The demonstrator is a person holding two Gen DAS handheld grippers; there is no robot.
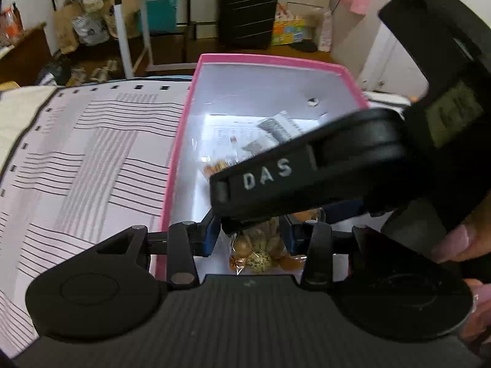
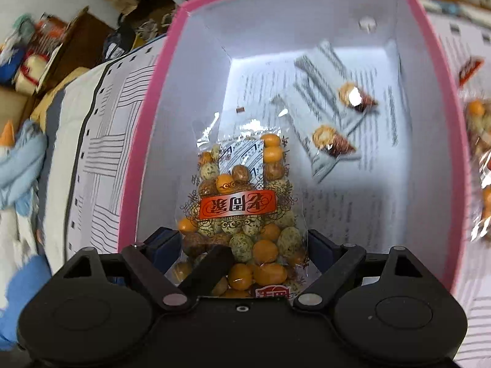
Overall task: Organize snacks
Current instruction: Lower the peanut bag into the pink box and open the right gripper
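Observation:
A pink box (image 2: 429, 61) with a white inside lies open below both grippers. On the printed paper at its bottom rest two white wrapped snacks (image 2: 325, 144) and a clear bag of coated peanuts (image 2: 239, 214) with a red label. My right gripper (image 2: 244, 242) hangs over that bag, jaws wide, one pad at each edge of it. In the left wrist view my left gripper (image 1: 251, 233) is shut on a peanut bag (image 1: 254, 253) at the box's near end. The right gripper's black finger (image 1: 276, 181) crosses just above it.
The box sits on a pale bedcover with dark stripes (image 1: 92, 153). More snack bags (image 2: 478, 141) lie outside the box's right wall. A hand (image 1: 460, 242) grips the right tool. Beyond are a black suitcase (image 1: 248, 9) and floor clutter.

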